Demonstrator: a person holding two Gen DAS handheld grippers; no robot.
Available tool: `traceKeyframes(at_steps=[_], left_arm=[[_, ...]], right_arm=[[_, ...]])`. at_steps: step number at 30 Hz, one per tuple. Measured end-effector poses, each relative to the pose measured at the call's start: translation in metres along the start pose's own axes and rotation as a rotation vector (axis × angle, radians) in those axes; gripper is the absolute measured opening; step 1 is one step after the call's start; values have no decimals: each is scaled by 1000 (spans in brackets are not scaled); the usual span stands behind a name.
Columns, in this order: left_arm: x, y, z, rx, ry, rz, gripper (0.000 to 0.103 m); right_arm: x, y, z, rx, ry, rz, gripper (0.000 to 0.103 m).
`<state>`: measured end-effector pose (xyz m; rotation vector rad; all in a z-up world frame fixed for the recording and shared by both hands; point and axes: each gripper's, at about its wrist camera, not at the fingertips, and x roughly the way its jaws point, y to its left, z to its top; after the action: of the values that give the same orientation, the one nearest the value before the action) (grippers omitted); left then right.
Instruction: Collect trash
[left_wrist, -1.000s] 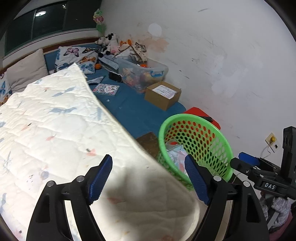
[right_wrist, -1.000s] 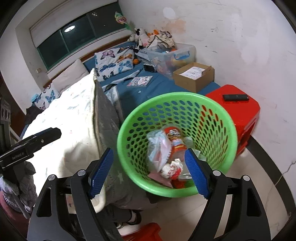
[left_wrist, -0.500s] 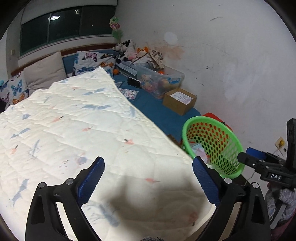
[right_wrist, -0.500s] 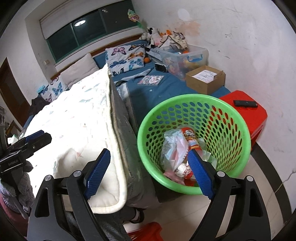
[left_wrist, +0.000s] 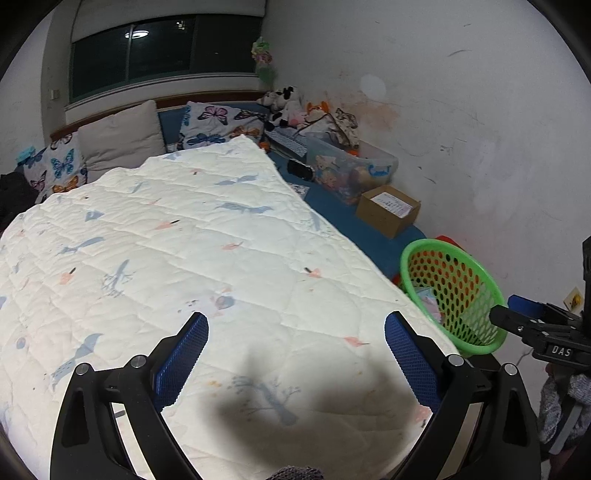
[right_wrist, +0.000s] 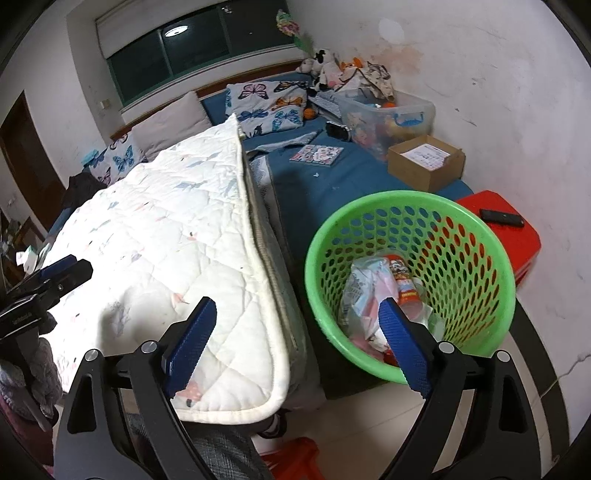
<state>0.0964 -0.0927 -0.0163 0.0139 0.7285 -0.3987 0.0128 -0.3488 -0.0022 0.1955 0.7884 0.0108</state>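
Observation:
A green perforated basket (right_wrist: 406, 201) stands on the floor at the foot of the bed. It holds trash (right_wrist: 365, 291): crumpled wrappers and a small red-and-white bottle (right_wrist: 404, 282). My right gripper (right_wrist: 295, 306) hovers above and in front of the basket's left rim; its jaws are opening with nothing between them. In the left wrist view the basket (left_wrist: 443, 249) is off to the right. My left gripper (left_wrist: 295, 321) is open and empty over the white quilt (left_wrist: 184, 240). Each gripper shows in the other's view, the right gripper (left_wrist: 508, 310) and the left gripper (right_wrist: 79, 264).
The folded white quilt (right_wrist: 177, 221) covers the bed with its thick edge beside the basket. A red stool (right_wrist: 517, 243) with a black remote (right_wrist: 500, 218) stands behind the basket. A cardboard box (right_wrist: 424, 164), a clear toy bin (right_wrist: 391, 114) and pillows (right_wrist: 269, 103) lie on the blue sheet.
Both grippers have drawn back from the basket, which looks smaller. The left view has swung left over the quilt. Both pairs of jaws stand wider.

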Motion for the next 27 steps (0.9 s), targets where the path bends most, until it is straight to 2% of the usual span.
traceKeyframes(at_steps=[9, 16, 27], left_arm=[[-13, 20, -3, -41, -28, 53, 93], [-19, 26, -7, -36, -37, 99, 93], [-28, 34, -12, -46, -49, 132, 93]], right_arm=[[2, 23, 6, -50, -3, 19, 90], [6, 35, 6, -76, 1, 23, 90], [13, 47, 5, -105, 6, 26, 90]])
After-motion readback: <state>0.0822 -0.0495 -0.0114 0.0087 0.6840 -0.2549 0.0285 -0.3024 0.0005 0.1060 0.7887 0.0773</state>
